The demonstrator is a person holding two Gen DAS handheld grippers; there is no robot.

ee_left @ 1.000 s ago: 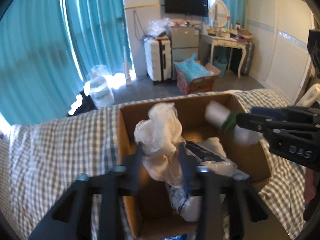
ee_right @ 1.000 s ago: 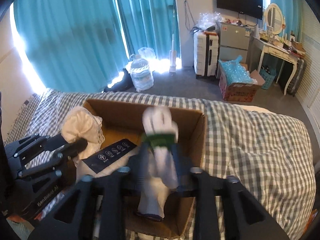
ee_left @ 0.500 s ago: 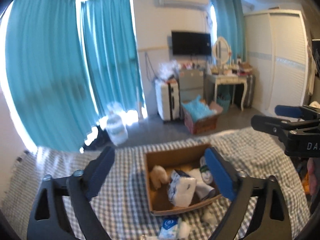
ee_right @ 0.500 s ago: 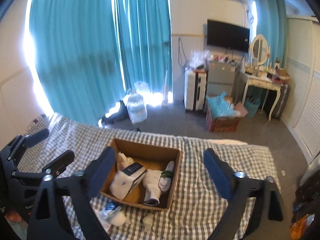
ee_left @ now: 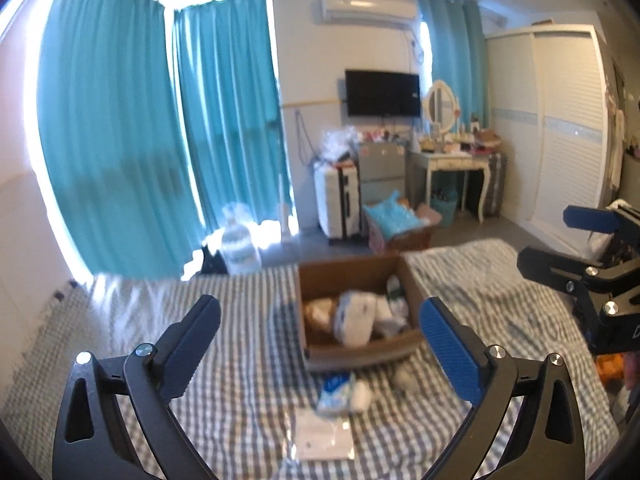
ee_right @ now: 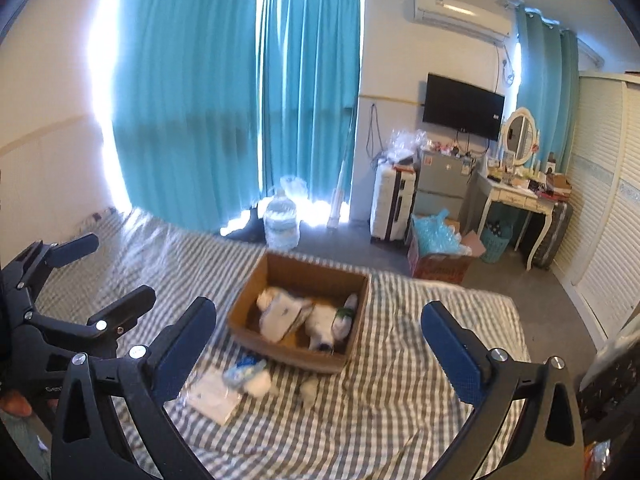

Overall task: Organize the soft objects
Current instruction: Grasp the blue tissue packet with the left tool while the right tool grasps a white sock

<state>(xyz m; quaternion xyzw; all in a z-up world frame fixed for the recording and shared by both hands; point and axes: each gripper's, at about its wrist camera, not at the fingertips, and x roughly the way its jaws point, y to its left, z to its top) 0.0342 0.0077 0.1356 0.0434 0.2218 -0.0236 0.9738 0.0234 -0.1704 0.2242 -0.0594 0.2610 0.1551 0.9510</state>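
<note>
Both grippers, left (ee_left: 320, 322) and right (ee_right: 318, 320), have just been opening and stand released, empty. The brown cardboard box (ee_right: 256, 336) on the grey-checked bedspread (ee_right: 420, 380) at twelve o'clock holds crumpled white soft bundles (ee_right: 280, 314).

Cardboard box (ee_right: 256, 300) open on my checked bed — white soft bundles (ee_right: 284, 314) heaped inside. Blue-white pack (ee_right: 246, 372), small white wad (ee_right: 309, 389), flat clear packet (ee_right: 214, 396) loose just before it.

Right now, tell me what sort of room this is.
A bedroom, most likely. A bed with a checked cover fills the foreground, a white dressing table with an oval mirror stands by the far wall, and a wardrobe lines the right side.
</note>
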